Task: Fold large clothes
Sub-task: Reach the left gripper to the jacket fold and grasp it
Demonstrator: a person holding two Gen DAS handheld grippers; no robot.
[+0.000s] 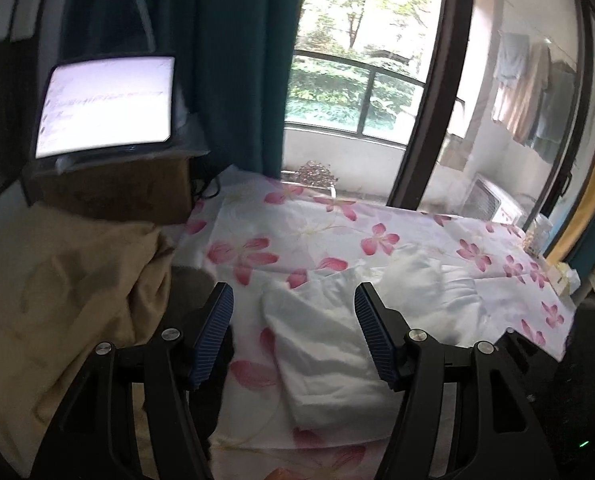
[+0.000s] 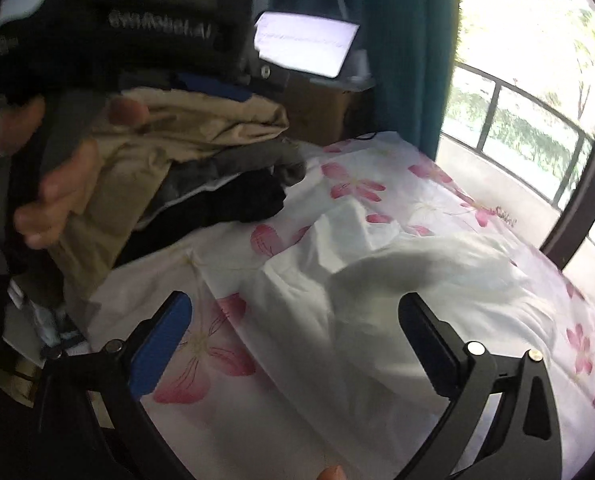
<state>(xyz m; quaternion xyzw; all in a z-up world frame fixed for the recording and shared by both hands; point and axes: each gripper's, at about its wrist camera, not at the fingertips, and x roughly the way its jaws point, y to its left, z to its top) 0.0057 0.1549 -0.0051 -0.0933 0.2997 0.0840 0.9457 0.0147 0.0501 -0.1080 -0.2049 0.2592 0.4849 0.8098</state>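
White folded cotton garment [image 1: 329, 356]: lies on the pink-flowered white bedsheet [image 1: 377, 236], partly between the fingers of the left gripper [image 1: 293, 304]. Left gripper: jaws apart, holding nothing. Right gripper [image 2: 295, 316]: jaws wide apart, empty, above the same garment. Heap of tan and dark clothes [image 2: 201, 152]: at the sheet's left edge.

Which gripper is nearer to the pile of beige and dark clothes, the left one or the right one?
Left. The left gripper hangs open directly beside the pile of clothes. The right gripper, also open, hangs over the white garment, with the pile farther to its left.
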